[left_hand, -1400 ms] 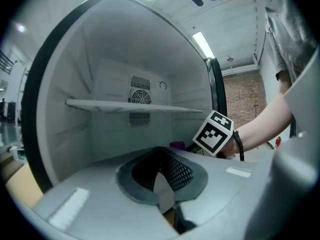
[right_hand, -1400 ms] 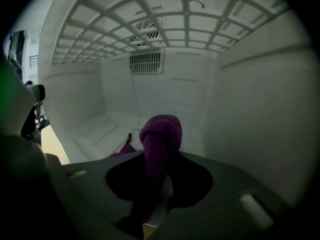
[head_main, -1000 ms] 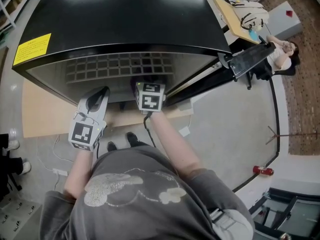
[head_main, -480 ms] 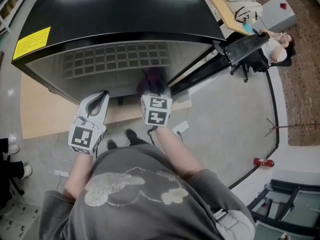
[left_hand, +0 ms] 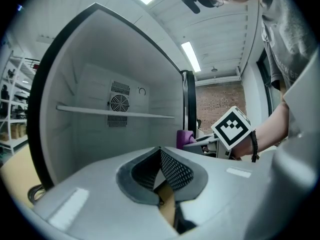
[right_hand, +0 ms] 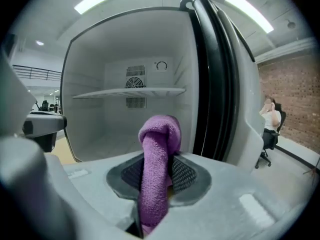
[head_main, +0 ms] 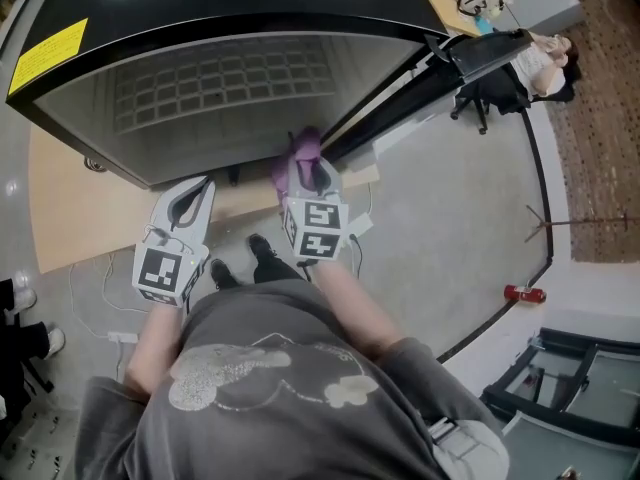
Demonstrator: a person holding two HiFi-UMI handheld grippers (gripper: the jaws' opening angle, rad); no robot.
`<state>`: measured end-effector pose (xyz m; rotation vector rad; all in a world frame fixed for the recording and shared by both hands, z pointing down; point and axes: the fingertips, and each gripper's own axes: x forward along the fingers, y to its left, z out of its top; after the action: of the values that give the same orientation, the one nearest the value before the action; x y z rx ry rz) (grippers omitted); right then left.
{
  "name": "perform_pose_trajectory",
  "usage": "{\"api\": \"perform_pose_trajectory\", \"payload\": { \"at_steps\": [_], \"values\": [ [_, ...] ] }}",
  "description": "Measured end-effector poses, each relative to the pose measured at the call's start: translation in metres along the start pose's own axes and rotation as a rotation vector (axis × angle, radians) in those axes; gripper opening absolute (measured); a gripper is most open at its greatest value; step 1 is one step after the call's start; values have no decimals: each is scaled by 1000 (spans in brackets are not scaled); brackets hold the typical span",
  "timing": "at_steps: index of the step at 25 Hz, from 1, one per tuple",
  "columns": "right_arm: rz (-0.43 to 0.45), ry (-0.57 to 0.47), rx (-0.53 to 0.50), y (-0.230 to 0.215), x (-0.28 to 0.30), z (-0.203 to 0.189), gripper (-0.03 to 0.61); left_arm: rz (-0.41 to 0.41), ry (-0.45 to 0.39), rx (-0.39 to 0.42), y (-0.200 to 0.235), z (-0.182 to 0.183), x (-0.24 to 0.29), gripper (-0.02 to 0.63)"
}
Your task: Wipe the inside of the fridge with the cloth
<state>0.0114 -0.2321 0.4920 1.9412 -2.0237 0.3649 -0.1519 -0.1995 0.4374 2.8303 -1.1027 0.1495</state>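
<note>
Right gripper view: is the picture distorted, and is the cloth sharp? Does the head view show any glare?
Right gripper view: strong wide-angle bending with dark corners; the cloth between the jaws is fairly sharp, its weave visible. Head view: pale glare lies on the glossy black top of the fridge.

I noted a seated person (head_main: 545, 60) far right, and a red object (head_main: 522, 294) lying on the grey floor (head_main: 450, 218).

Grey T-shirt (head_main: 300, 368) with pale print, black wristband (left_hand: 255, 145), black shoes (head_main: 262, 250).
</note>
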Motion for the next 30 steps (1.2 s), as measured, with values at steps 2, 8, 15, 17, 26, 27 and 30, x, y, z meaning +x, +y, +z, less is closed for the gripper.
{"api": "perform_pose_trajectory", "payload": {
  "at_steps": [2,8,15,17,26,27,30],
  "values": [
    [17,-15,-16,3,-4,1,83,12,14,15,-1,-4,-3,18],
    [139,-73,-89,3,-5,9,83,71,0,22,-19,-3,5,18],
    [412,-122,-196,-3,-7,8,83,241,-12,17,-56,0,34,18],
    [499,-107,-209,-13,-13,3,83,291,-7,4,-76,3,45,18],
    [849,-122,-316,-22,-39,-4,81,539,-2,-9,-126,18,47,18],
    [887,-119,-322,-18,-43,-5,81,573,4,-11,-128,18,38,18],
    [980,-110,-344,-2,-52,-9,81,673,11,-17,-130,17,8,18]
  ]
}}
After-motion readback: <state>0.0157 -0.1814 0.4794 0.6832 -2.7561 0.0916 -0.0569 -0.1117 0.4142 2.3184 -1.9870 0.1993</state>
